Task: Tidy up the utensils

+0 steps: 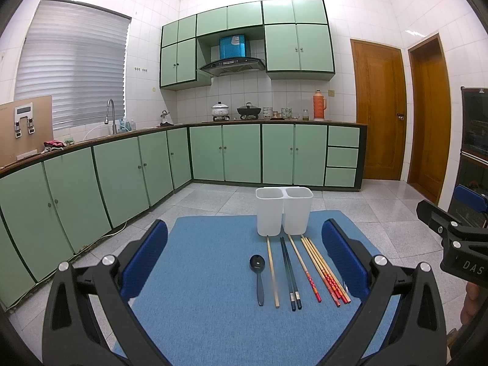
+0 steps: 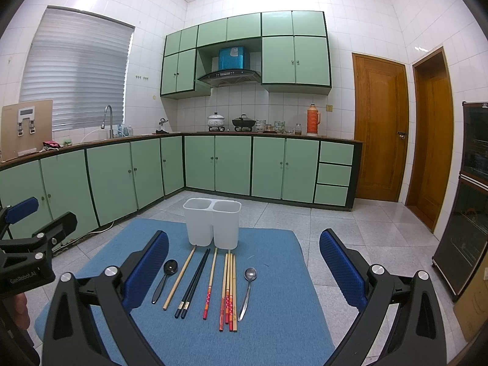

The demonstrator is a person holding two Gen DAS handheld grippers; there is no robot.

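A white two-compartment utensil holder stands empty at the far edge of a blue mat. In front of it lie a black spoon, a plain bamboo chopstick, a black chopstick pair, several red-ended chopsticks and a metal spoon. My left gripper is open and empty above the mat. My right gripper is open and empty, raised over the utensils.
Green kitchen cabinets line the left and back walls. Pots and an orange thermos stand on the far counter. Wooden doors are at the right, a dark cabinet at the far right. The floor is tiled.
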